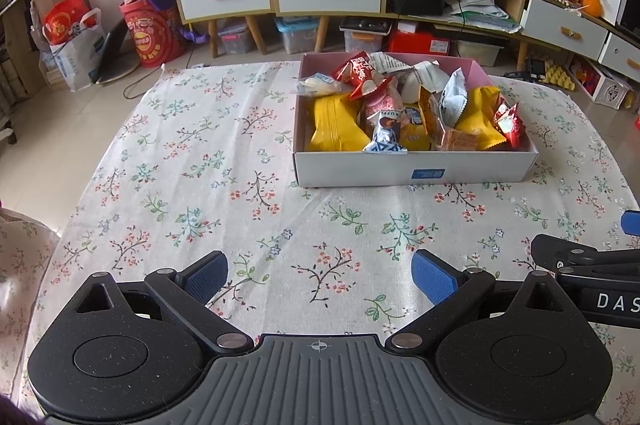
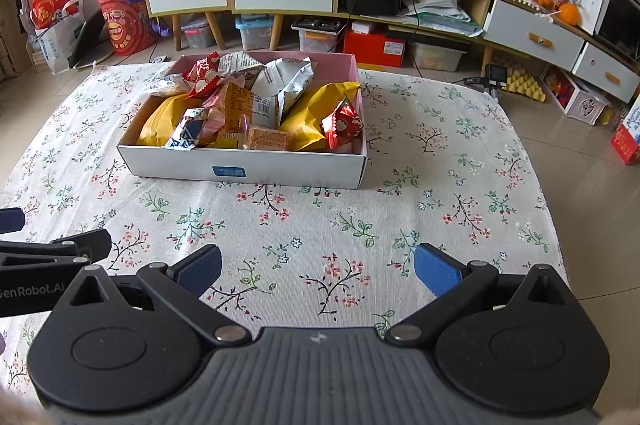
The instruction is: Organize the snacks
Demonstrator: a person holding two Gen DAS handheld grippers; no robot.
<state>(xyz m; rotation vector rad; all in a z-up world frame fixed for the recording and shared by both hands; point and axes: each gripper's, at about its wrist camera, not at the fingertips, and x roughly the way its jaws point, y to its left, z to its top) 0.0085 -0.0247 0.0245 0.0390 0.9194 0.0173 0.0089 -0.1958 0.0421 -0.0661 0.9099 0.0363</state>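
From the left wrist, the left gripper (image 1: 320,275) is hovering over the table (image 1: 200,161), fingers spread wide, gripping nothing; the box (image 1: 400,171) of snacks (image 1: 336,125) is sitting ahead. From the right wrist, the right gripper (image 2: 318,271) is likewise gaping empty, box (image 2: 280,171) ahead-left.

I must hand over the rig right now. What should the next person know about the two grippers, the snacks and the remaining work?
Left gripper: open, empty, low over the near part of the tablecloth.
Right gripper: open, empty, beside the left one, same height.
Box: on the cloth ahead, white outside, pink inside.
Snacks: all visible ones lie in the box in a loose heap, yellow bags underneath, red and white packets on top. None lies on the cloth in view.
Done: snacks are gathered in the box.
Left: probably nothing, or only tidying the heap; check the table outside the views.
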